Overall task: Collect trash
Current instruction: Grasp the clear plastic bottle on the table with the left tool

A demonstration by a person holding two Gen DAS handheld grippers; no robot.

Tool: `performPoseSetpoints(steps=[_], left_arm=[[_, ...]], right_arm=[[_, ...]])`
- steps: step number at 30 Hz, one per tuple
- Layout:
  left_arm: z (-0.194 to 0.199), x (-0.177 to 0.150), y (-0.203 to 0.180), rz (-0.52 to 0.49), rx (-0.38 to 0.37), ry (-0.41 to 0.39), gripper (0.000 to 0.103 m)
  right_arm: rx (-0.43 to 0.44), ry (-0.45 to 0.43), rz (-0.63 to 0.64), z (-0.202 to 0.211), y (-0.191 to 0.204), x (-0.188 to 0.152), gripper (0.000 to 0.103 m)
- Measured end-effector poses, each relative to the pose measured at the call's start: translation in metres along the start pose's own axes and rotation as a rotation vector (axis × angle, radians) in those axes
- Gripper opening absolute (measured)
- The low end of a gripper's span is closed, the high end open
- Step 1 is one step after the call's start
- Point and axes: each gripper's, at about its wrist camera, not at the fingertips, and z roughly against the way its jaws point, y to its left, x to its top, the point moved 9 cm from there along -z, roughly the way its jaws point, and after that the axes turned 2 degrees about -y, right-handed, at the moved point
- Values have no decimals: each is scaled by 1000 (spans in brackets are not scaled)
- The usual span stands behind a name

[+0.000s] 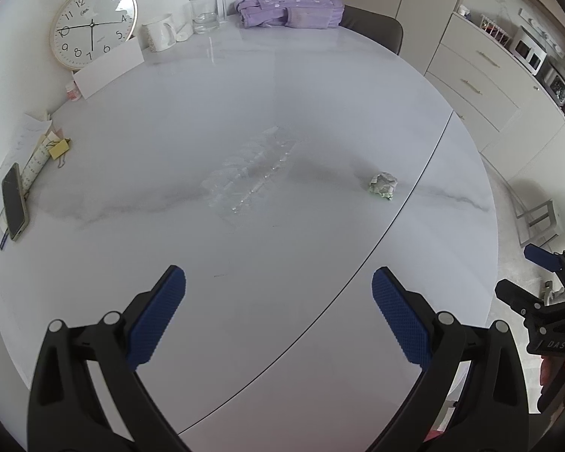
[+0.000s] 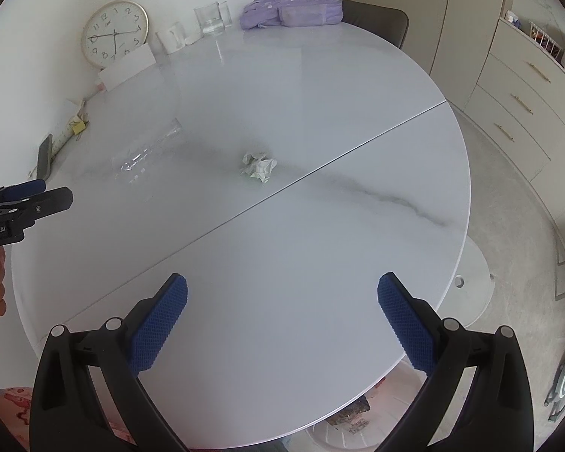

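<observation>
Both tools hover released above the near edge of the surface (image 2: 358, 86): left tool (image 1: 278, 310), right tool (image 2: 282, 316). The crumpled paper (image 2: 259, 167) lies beyond them, just right of the clear plastic tray (image 1: 250, 173).

1. My left gripper (image 1: 278, 286): two black plastic finger arms of open, triangulated framing, each ending in a blue pad (image 1: 158, 316) with a fine diamond-knurled face.
2. Silver round pivot pins, two per arm, sit at the linkage joints behind each pad.
3. My right gripper (image 2: 282, 293): the same build, with black skeletal arms, blue textured pads (image 2: 406, 324) and paired silver pins.
4. Seen from the right wrist view, the left gripper's black body bears white lettering reading "SenRobot.AI", with a small screw on its side.
5. Seen from the left wrist view, the right gripper's black housing shows partial white letters "DAS".
</observation>
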Motion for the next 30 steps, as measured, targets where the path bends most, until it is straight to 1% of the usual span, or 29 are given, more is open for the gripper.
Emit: performPoseSetpoints(steps=[8, 12, 14, 15, 19, 21, 23, 25, 30], left_arm=[[-7, 7, -3, -24, -1, -3, 95], [-15, 15, 2, -56, 7, -3, 95], [-23, 22, 6, -86, -2, -3, 95], [-28, 26, 7, -112, 0, 2, 95], [-60, 47, 15, -298, -2, 37, 95], [-81, 56, 18, -384, 6, 71, 95], [-106, 63, 19, -471, 10, 123, 95], [-126, 66, 14, -530, -24, 171, 95], [-160, 63, -3, -657, -92, 243, 95]], right_arm=[[-10, 8, -1, -1, -1, 2, 100], [-21, 18, -5, -4, 0, 4, 100], [-27, 25, -8, -6, 1, 6, 100], [-33, 30, -10, -7, 2, 6, 100], [-54, 49, -19, -11, 7, 9, 100], [-66, 61, -37, -13, 10, 9, 100], [-73, 66, -56, -14, 13, 9, 100], [-82, 71, -82, -14, 17, 7, 100], [-110, 92, -147, -11, 23, -1, 100]])
